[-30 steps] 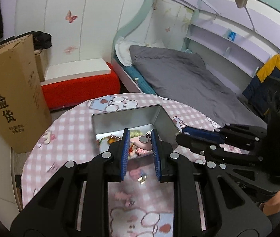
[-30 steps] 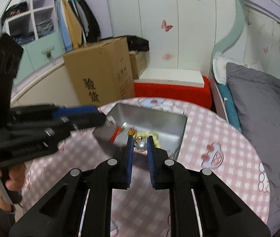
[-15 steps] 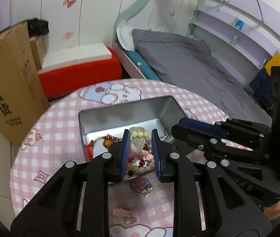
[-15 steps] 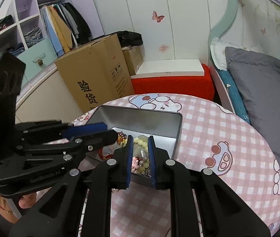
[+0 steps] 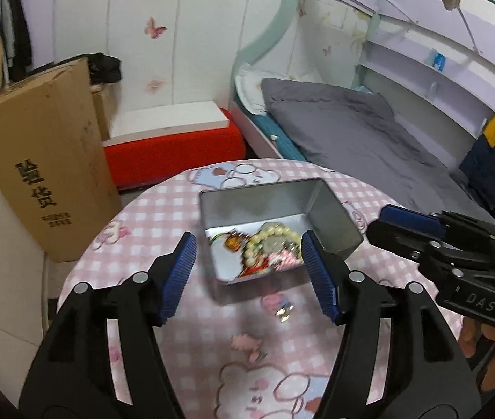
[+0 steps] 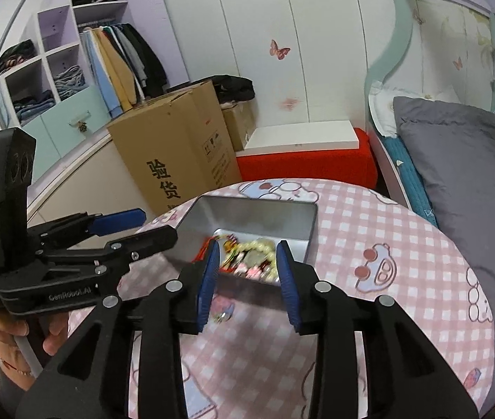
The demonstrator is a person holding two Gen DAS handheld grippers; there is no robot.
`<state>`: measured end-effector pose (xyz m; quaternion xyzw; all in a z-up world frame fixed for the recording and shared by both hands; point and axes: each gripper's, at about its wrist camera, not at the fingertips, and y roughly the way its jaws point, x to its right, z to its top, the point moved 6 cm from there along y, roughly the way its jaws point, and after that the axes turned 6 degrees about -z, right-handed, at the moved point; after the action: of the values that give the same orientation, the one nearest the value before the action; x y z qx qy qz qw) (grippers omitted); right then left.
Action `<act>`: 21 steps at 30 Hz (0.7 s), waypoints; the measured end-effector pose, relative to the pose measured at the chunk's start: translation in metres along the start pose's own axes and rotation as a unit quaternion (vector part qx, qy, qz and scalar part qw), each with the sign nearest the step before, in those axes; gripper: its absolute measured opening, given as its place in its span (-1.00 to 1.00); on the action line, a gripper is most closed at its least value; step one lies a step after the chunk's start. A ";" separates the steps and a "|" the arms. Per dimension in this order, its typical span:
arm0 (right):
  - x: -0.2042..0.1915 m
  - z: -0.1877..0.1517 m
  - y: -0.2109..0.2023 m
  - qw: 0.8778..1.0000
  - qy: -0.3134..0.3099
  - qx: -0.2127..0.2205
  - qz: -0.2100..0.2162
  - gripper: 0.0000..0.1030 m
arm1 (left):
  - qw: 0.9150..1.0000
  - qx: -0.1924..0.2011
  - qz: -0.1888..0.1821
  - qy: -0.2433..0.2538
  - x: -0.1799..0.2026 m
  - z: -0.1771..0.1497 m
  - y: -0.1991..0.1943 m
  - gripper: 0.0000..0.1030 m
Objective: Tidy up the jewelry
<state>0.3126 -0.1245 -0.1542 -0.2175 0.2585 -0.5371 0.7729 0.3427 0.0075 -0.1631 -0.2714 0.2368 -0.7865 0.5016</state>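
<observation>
A silver metal tin (image 5: 331, 216) (image 6: 303, 220) sits on the round pink checked table. It holds a heap of jewelry (image 5: 264, 248) (image 6: 247, 258): a pale bead bracelet, red and pink pieces. My left gripper (image 5: 247, 272) is open and empty, just above the tin's near edge. My right gripper (image 6: 247, 279) is open and empty, over the tin's near edge. Two small pieces lie loose on the cloth: a silver-and-pink earring (image 5: 282, 309) and a pink one (image 5: 252, 347). One loose piece (image 6: 223, 312) shows between the right fingers.
The table (image 5: 163, 206) (image 6: 404, 244) has a cartoon-print cloth. A tall cardboard box (image 5: 41, 160) (image 6: 177, 146) stands on the floor behind it. A red bench (image 5: 174, 150) and a bed with grey bedding (image 5: 352, 132) lie beyond.
Both grippers were shut on small jewelry pieces over the tin. Now both have opened, the pieces lie in the tin, and both grippers have drawn back a little.
</observation>
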 end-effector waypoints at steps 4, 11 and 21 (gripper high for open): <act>-0.009 -0.015 -0.001 1.000 -0.012 -0.010 -0.006 -0.34 | 1.000 -0.005 0.014 -0.007 -0.005 -0.021 -0.008 0.21; -0.015 -0.042 0.013 0.999 -0.014 -0.043 -0.012 -0.31 | 0.998 -0.050 0.016 -0.020 -0.008 -0.061 0.008 0.21; -0.015 -0.062 0.035 0.997 -0.020 -0.070 -0.027 -0.28 | 0.996 -0.090 0.014 -0.007 -0.001 -0.088 0.031 -0.12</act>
<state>0.2943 -0.1021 -0.2206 -0.2890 0.2738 -0.5339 0.7460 0.3054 0.0050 -0.2486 -0.3171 0.3070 -0.7532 0.4878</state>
